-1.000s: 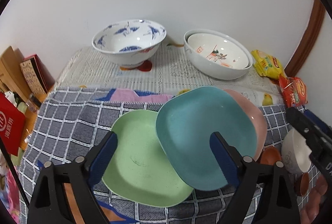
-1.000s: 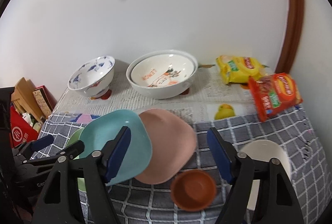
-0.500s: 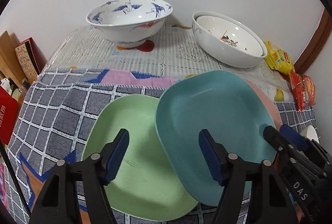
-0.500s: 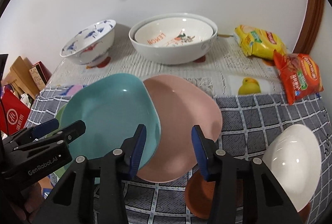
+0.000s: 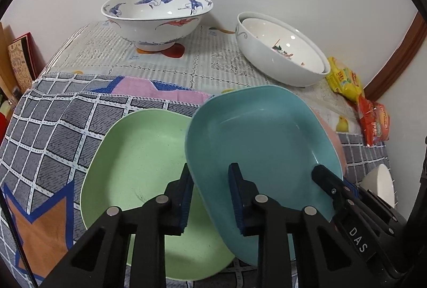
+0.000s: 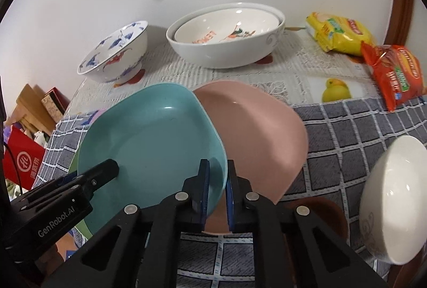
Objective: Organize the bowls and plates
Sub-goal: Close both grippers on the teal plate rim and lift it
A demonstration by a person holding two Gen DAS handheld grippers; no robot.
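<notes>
Both grippers have just been closing their jaws on the teal plate, which sits in the middle of both views, overlapping the green plate at its left and the pink plate at its right. The left gripper now grasps the near left edge of the teal plate, and the right gripper is clenched on its near right rim, with almost no gap. A second ago both stood wide open and higher above the checked cloth. The plate seems secured from two sides, so lifting it for stacking is probably next.
</notes>
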